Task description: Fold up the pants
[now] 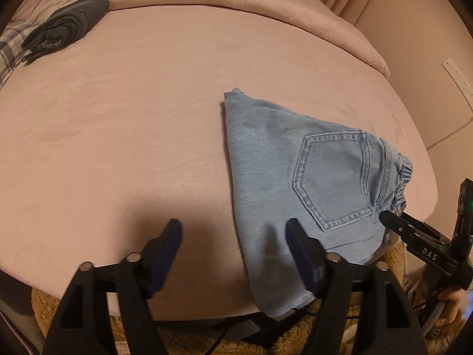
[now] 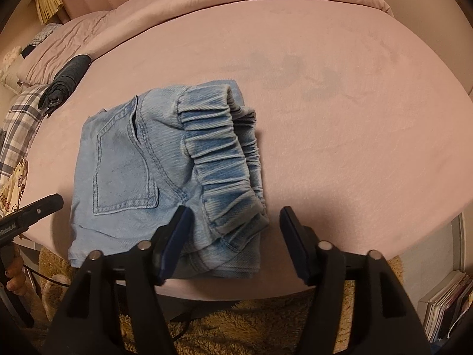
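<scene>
The light-blue denim pants (image 2: 165, 177) lie folded in a compact bundle at the near edge of the pink bed (image 2: 325, 103), back pocket up, elastic waistband bunched. Both the left gripper (image 1: 233, 254) and right gripper (image 2: 233, 236) stand wide apart, holding nothing. White lettering "DAS" marks the right gripper's body in the left wrist view. A rolled dark garment (image 1: 68, 26) lies well apart.

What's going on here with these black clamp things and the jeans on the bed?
A person holds a two-finger gripper in each hand to fold pants. The light blue denim pants lie folded in a compact stack near the edge of the pink bed. The left gripper and right gripper are both open, gripping nothing.
</scene>
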Demonstrator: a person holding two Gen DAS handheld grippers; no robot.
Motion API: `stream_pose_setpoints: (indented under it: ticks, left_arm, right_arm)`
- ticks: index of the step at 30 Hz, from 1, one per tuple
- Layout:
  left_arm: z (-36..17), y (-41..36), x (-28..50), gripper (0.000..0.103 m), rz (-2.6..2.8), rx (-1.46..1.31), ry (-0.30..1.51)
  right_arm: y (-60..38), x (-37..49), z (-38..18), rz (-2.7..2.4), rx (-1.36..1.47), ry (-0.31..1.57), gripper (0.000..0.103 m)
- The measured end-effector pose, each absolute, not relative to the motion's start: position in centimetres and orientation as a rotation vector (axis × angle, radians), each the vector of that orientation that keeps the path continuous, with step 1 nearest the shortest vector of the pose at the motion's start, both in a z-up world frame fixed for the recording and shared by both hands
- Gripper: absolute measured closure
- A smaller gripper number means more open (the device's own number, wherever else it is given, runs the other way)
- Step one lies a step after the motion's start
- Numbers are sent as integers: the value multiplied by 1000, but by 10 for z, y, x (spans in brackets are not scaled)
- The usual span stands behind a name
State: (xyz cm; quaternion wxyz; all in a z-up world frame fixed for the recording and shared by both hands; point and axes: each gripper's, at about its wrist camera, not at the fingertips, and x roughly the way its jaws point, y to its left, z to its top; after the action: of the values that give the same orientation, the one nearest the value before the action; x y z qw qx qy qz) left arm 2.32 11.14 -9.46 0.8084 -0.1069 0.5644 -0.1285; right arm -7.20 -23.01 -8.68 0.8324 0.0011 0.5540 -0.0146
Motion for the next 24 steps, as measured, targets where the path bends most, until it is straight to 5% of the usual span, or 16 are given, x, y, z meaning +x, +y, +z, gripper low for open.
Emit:
stream_pose_setpoints:
  ticks: [9, 24]
  left_arm:
    - [-106, 107, 32, 27, -318, -263, 1251]
    - [-124, 80, 55, 22, -355, -217, 1266]
  right_arm:
    - [-254, -71, -56, 35, 123, 1087, 12]
    - [-255, -49, -94, 150, 199, 1211, 12]
